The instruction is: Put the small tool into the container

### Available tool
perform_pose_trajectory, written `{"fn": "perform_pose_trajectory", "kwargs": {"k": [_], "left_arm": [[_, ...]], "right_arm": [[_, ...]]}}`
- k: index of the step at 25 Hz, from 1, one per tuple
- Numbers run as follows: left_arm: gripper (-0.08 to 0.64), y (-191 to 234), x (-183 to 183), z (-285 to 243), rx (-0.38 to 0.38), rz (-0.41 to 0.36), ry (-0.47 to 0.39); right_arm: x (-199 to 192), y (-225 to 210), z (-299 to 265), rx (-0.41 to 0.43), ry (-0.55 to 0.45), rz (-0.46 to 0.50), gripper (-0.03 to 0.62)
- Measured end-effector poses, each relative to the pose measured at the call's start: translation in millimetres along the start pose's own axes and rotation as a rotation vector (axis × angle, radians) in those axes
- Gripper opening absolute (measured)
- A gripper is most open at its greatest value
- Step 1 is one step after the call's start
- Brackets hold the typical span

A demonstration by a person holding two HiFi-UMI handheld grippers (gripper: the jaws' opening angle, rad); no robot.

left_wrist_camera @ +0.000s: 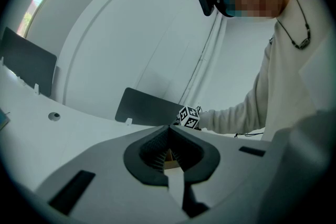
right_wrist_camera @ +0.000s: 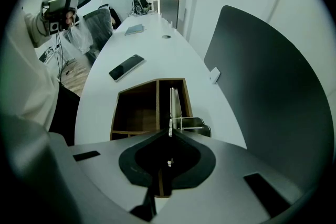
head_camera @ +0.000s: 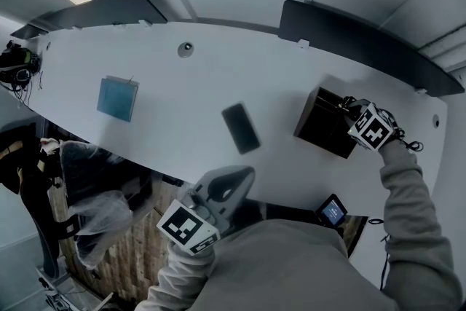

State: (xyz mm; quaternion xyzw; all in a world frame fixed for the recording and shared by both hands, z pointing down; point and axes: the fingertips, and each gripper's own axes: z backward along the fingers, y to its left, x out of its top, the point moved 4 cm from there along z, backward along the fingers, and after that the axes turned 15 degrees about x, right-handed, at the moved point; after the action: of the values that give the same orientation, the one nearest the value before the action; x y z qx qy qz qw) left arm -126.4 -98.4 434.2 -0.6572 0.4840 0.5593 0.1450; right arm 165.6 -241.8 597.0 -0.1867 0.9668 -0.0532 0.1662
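A dark wooden container (head_camera: 320, 129) with open compartments stands on the white desk (head_camera: 167, 84) at the right. My right gripper (head_camera: 351, 115) points steeply down over its right side. In the right gripper view the right gripper (right_wrist_camera: 169, 132) is shut on a small metal tool (right_wrist_camera: 172, 105), whose thin silver strip reaches down into the right compartment of the container (right_wrist_camera: 134, 110), beside the divider. My left gripper (head_camera: 234, 177) hovers at the desk's near edge, shut and with nothing in it; in its own view the left gripper (left_wrist_camera: 169, 127) aims level across the desk.
A black phone (head_camera: 240, 128) lies mid-desk and a blue pad (head_camera: 117, 98) further left. Dark divider panels (head_camera: 349, 33) line the desk's far edge, close behind the container. A small screen (head_camera: 333, 212) sits below the near edge. A chair (head_camera: 95, 186) stands at the lower left.
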Motion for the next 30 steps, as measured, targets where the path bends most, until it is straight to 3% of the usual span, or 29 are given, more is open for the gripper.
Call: {"fn": "perform_pose_trajectory", "kwargs": {"k": [10,15,22,30], "left_arm": [[0.003,2.7,3.7,5.5,0.004,-0.001,-0.009],[0.003,-2.0,2.5,4.1,-0.007,-0.002,-0.005],[0.003,-1.1,-0.3,5.2,-0.003,0.005,-0.003],[0.003,-3.9,10.9,6.9,-0.006,-0.011,-0.021]], "right_arm": [[5.6,1.2,1.5,0.006,-0.011,0.014,0.023],[-2.2,1.2,1.0,0.003,0.001,-0.036,0.023],[1.6,1.1,1.4,-0.007,0.001,-0.005,0.023],[-4.5,-0.6,-0.7,-0.004,0.002,-0.061,0.023]]}}
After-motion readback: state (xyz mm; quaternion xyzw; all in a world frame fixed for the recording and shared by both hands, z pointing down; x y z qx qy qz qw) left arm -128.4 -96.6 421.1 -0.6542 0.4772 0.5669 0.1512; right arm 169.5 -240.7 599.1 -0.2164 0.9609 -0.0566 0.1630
